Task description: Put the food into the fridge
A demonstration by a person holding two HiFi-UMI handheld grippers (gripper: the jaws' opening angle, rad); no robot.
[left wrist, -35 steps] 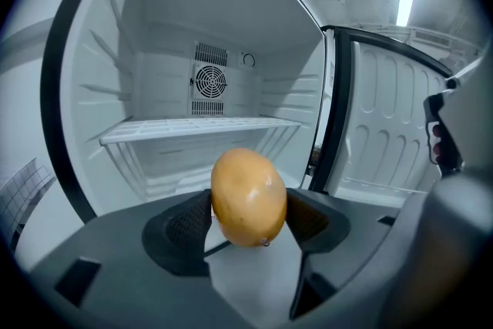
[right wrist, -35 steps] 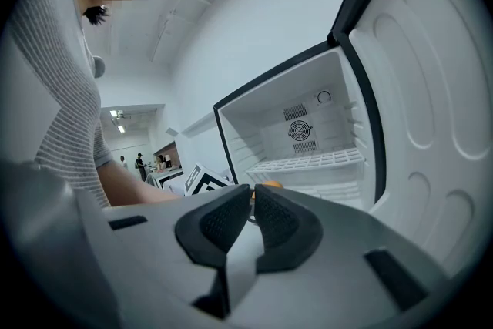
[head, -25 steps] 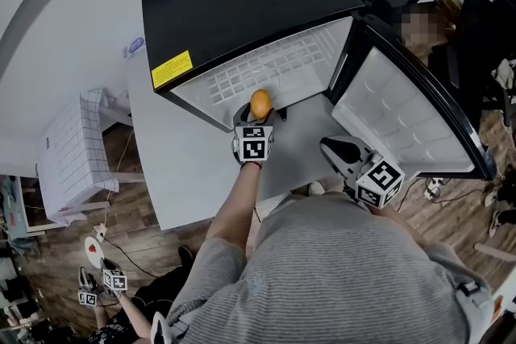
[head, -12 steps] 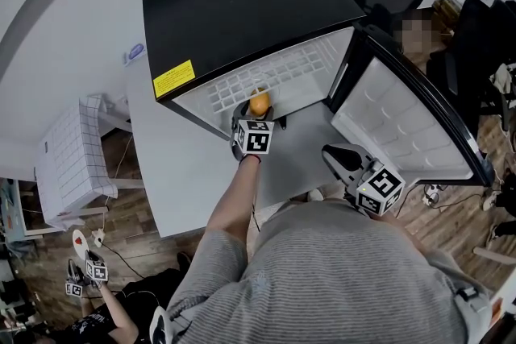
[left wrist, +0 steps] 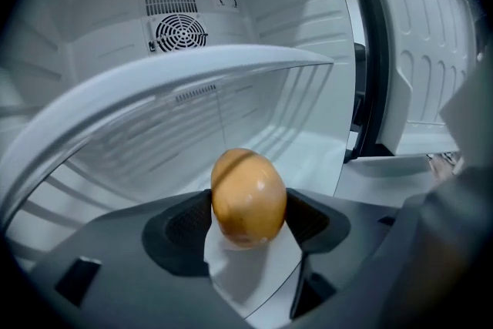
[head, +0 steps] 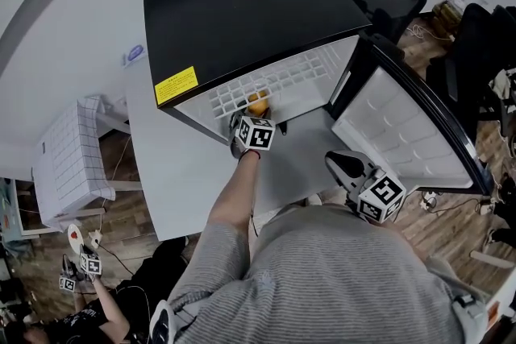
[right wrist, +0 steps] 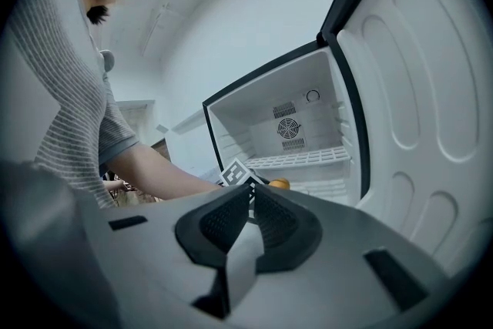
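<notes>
a: where is the orange fruit [left wrist: 248,195]?

b: pinched between the fingers of the left gripper [head: 255,115], just inside the open fridge [head: 242,4], under its white shelf [left wrist: 192,65] (i can't tell if it touches the fridge floor).

a: and the right gripper [right wrist: 251,193]?

b: fingers pressed together on nothing, near the front edge of the desk [head: 185,173], beside the swung-out door [head: 403,133].
</notes>
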